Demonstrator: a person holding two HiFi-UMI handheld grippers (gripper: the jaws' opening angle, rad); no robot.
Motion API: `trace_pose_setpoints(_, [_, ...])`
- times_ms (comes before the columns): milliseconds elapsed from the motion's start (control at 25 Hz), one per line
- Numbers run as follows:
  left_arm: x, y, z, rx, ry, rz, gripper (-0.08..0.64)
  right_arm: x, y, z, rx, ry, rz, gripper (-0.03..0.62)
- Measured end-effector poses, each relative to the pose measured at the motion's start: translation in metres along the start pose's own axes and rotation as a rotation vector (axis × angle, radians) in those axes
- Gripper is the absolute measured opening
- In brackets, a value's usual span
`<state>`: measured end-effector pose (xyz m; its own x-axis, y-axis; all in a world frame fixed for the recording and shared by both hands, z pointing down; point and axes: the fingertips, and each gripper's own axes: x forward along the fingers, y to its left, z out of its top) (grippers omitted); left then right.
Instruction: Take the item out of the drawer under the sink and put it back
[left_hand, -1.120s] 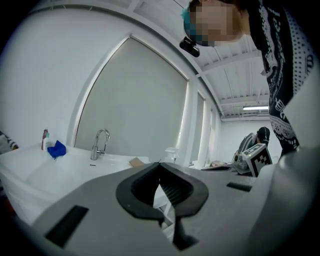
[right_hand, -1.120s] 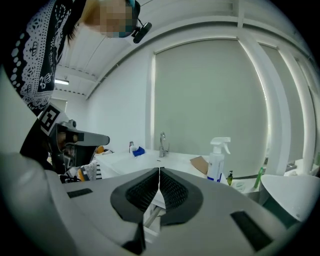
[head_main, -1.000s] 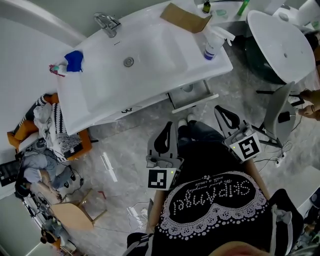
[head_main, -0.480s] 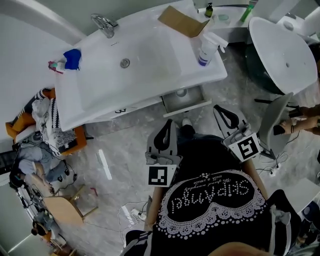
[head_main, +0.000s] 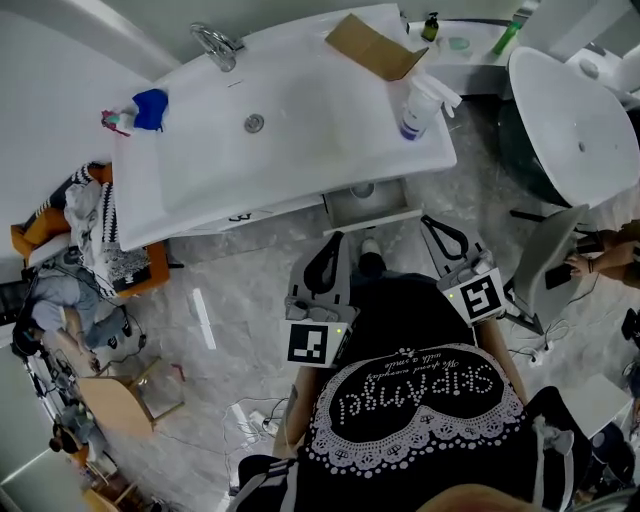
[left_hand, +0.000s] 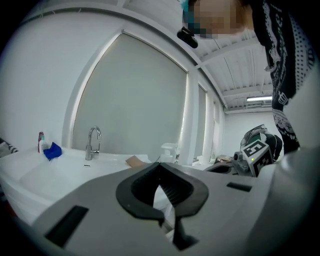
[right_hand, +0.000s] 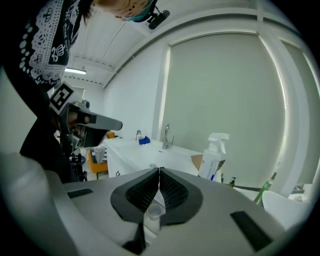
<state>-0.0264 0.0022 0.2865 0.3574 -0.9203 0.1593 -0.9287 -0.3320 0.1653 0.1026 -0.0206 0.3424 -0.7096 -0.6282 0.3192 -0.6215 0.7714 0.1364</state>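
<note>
The right claw (right_hand: 159, 169), like the left claw (left_hand: 160, 163) pressed together and empty, should be spread before being lowered squarely over the small translucent round cup (head_main: 363, 188) in the open white drawer (head_main: 375, 214).

Left gripper (head_main: 337, 244), right gripper (head_main: 429, 223), jaws together (empty)

White sink surface (head_main: 150, 190) with a shallow basin sunk in its middle, round drain (head_main: 254, 122) at the basin's centre, chrome faucet (head_main: 216, 46) upright on the back edge. At the far left corner, a crumpled blue cloth (head_main: 151, 108) with a small red-topped container (head_main: 114, 121) just beside it; at the back right, a flat piece of brown cardboard (head_main: 370, 45), and near it, toward the front right corner, an upright white spray bottle (head_main: 415, 105). Below, grey marbled floor (head_main: 250, 260) with a white strip (head_main: 203, 318) lying on it.
</note>
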Motion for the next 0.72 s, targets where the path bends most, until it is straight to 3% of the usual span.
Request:
trace_pose_setpoints(120, [-0.007,0.008,-0.007,0.025,0.034,0.021,0.005,0.015,0.004,-0.012,-0.032,0.057,0.031,0.018])
trace_pose_setpoints(240, [-0.011,0.013,-0.002,-0.010,0.015,0.060,0.005,0.033,0.011,-0.023,-0.066,0.079,0.076,0.018])
trace_pose_setpoints(440, [-0.024,0.022,0.002,-0.031,0.003,0.114,0.005,0.068,0.023,-0.058,-0.260,0.214,0.135,0.020])
trace_pose_setpoints(560, [-0.032,0.026,-0.001,-0.037,0.015,0.145,0.006,0.091,0.036,-0.088,-0.395,0.283,0.221,0.021])
trace_pose_setpoints(720, [-0.042,0.034,-0.007,-0.053,0.034,0.192,0.005,0.118,0.057,-0.130,-0.471,0.356,0.360,0.023])
